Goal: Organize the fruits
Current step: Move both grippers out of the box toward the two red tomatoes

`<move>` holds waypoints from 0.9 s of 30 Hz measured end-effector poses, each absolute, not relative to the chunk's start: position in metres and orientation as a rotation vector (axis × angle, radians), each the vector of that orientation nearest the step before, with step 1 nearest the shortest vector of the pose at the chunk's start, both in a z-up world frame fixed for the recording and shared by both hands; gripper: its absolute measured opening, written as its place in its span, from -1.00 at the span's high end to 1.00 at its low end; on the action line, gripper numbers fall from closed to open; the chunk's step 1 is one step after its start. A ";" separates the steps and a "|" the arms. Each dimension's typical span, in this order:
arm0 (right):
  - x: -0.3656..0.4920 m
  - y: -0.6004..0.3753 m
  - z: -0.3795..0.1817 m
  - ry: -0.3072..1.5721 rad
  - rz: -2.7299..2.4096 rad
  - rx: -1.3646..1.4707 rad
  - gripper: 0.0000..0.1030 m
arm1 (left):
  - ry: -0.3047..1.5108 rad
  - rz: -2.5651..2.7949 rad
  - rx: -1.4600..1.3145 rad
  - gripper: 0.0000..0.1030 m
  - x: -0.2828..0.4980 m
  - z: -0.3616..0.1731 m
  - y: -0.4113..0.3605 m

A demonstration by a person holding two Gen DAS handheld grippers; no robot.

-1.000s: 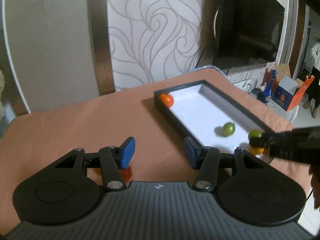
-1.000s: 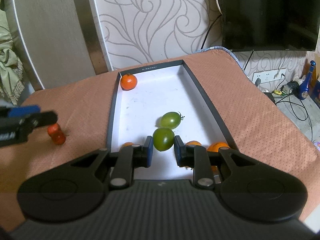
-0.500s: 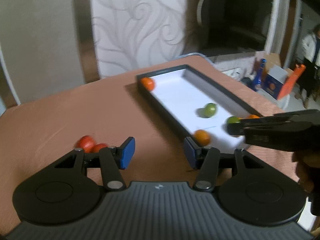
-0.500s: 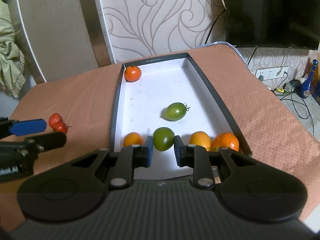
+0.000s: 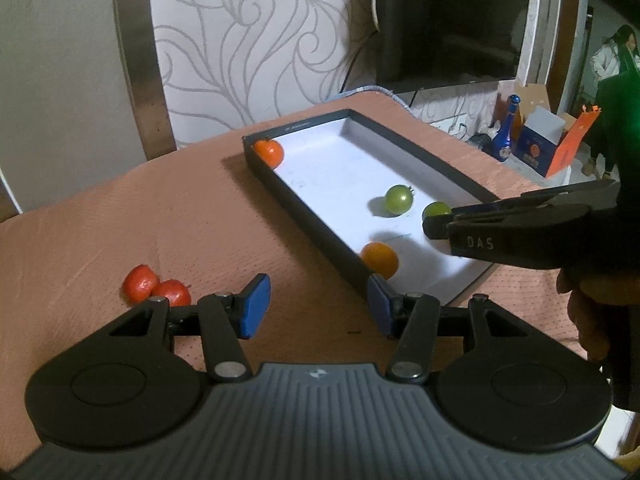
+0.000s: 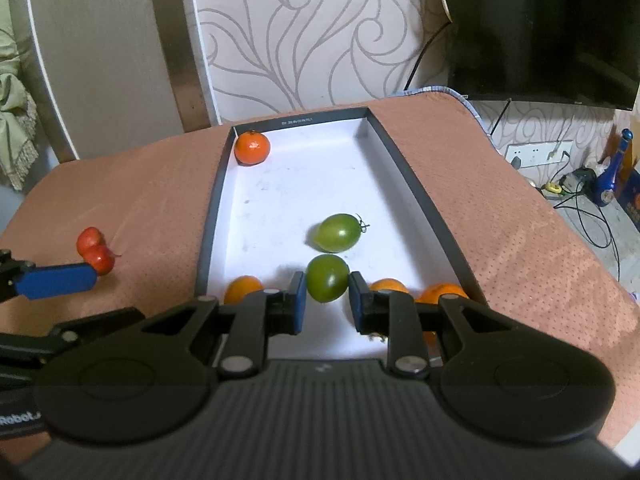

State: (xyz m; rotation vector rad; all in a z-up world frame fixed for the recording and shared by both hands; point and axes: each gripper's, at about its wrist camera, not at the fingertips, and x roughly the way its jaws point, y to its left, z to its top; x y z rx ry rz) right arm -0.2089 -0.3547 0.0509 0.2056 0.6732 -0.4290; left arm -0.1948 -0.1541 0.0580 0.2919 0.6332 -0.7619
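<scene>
A black-rimmed white tray (image 6: 404, 172) lies on the brown tablecloth; it also shows in the left wrist view (image 5: 308, 216). My right gripper (image 6: 326, 300) is shut on a green tomato (image 6: 327, 278) and holds it over the tray's near end. A second green tomato (image 6: 338, 233) lies mid-tray. An orange (image 6: 252, 147) sits in the far left corner, and other oranges (image 6: 242, 289) lie along the near end. My left gripper (image 5: 316, 304) is open and empty above the cloth, right of two red fruits (image 5: 156, 286).
A patterned wall panel and a dark TV (image 6: 552, 28) stand behind the table. Cables, a blue bottle (image 6: 608, 176) and boxes (image 5: 548, 144) are on the floor to the right. A person (image 5: 612, 60) stands far right.
Both grippers have pulled back and up from the table. The right gripper keeps the green tomato; more of the tray's near end and the red fruits have come into view.
</scene>
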 end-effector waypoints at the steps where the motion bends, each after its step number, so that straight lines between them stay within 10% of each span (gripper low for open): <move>1: -0.208 -0.354 0.051 0.674 -0.433 0.206 0.47 | 0.637 -0.757 0.290 -0.16 -0.193 0.057 -0.153; 27: -0.184 -0.309 0.073 0.605 -0.294 0.149 0.42 | 0.660 -0.686 0.248 -0.16 -0.185 0.052 -0.117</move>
